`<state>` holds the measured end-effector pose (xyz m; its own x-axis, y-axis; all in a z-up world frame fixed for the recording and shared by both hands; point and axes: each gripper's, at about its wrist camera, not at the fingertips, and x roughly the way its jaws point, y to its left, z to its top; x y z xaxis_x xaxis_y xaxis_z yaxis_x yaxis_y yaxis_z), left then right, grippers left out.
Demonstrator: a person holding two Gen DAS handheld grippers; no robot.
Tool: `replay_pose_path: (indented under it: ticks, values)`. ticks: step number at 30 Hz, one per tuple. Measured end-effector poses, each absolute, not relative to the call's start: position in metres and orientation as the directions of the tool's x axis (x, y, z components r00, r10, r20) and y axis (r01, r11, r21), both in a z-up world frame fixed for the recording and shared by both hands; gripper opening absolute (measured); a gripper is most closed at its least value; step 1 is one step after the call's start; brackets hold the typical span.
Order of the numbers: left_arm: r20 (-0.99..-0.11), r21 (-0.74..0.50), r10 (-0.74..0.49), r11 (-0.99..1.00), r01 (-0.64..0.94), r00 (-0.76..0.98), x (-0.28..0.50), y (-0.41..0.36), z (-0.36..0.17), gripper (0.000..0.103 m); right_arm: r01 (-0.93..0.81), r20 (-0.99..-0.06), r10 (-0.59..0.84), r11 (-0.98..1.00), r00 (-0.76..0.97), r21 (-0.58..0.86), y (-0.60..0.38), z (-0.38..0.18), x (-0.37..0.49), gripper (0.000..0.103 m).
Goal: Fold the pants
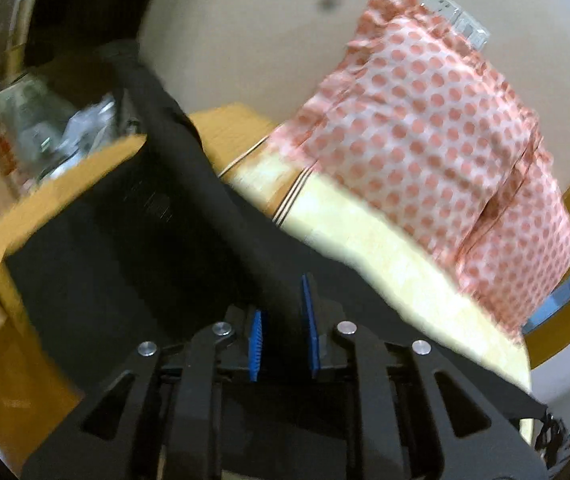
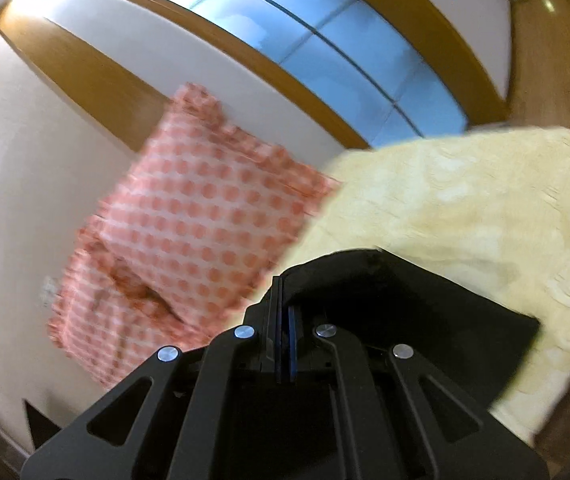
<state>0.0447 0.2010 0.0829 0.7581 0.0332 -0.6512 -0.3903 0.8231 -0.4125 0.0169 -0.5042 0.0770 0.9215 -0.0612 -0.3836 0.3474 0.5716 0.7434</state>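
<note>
Right gripper point(image 2: 284, 312) clamped on black pants point(image 2: 405, 300), draped over pale yellow bedspread point(image 2: 465, 200); pink polka-dot pillow point(image 2: 205, 216) just left, against white wall point(image 2: 25, 160).

One pair of black pants point(image 1: 133, 248). One pale yellow bed cover point(image 2: 465, 200). One pillow with pink dots point(image 1: 437, 136), set against the wall. Two hand-held grippers: left hand-held gripper point(image 1: 285, 336), right hand-held gripper point(image 2: 284, 332). One window point(image 2: 325, 36) with a wooden frame.
</note>
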Motion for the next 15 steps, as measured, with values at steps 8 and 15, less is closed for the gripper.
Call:
replay_pose_path:
  ticks: [8, 15]
  values:
    - [-0.693, -0.462, 0.020, 0.755, -0.465, 0.721, 0.003, 0.207, 0.024, 0.019, 0.474, -0.519, -0.046, 0.482, 0.854, 0.737, -0.512, 0.027, 0.004, 0.002]
    - [-0.687, -0.444, 0.033, 0.771, -0.456, 0.726, 0.005, 0.206, 0.027, 0.020, 0.421, -0.462, -0.050, 0.506, 0.886, 0.753, -0.509, 0.044, -0.011, 0.002]
